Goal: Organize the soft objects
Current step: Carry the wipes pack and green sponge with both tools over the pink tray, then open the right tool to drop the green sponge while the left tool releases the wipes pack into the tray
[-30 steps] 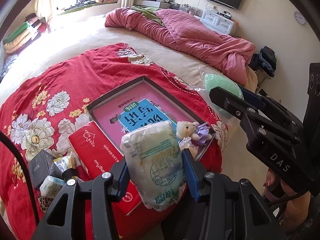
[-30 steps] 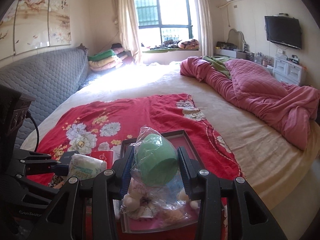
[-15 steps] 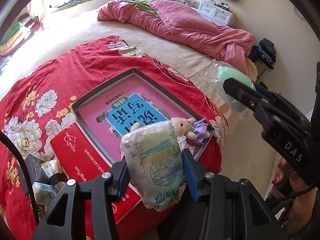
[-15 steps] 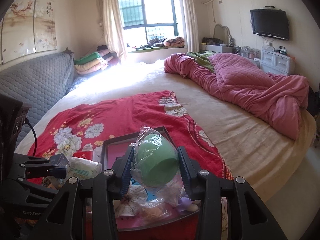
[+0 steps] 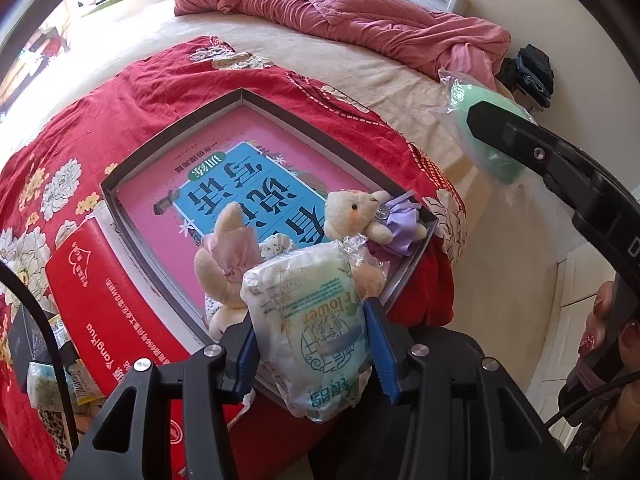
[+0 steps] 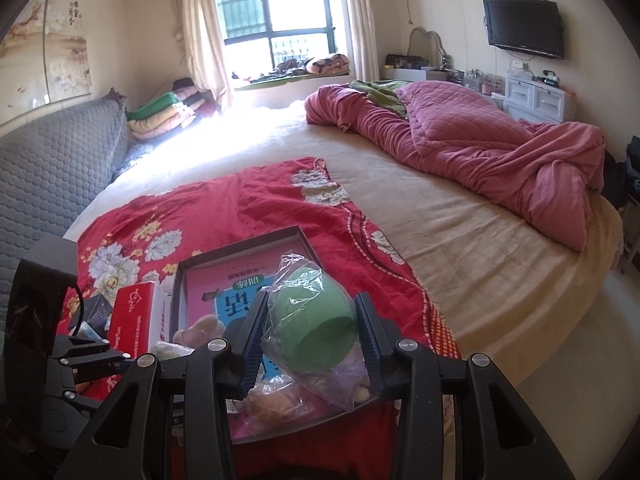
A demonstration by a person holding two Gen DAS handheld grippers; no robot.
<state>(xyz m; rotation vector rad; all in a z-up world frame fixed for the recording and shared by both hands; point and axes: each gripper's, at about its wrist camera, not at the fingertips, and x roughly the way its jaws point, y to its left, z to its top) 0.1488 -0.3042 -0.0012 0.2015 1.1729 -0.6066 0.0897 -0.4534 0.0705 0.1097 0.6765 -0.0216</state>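
**Both grippers loaded above the tray**

Left wrist view: your left gripper is clamped on the tissue pack, jaws partly closed on its sides. The pack hangs over the tray corner at 6 o'clock, with plush toys just beyond. Lower it into the bare pink area at 11 o'clock and release gently. Compared with a second ago, the tray sits closer and a second plush shows.

Right wrist view: your right gripper pinches the bagged green ball above the tray's near edge. Keep the grip light. The view has tilted up slightly.
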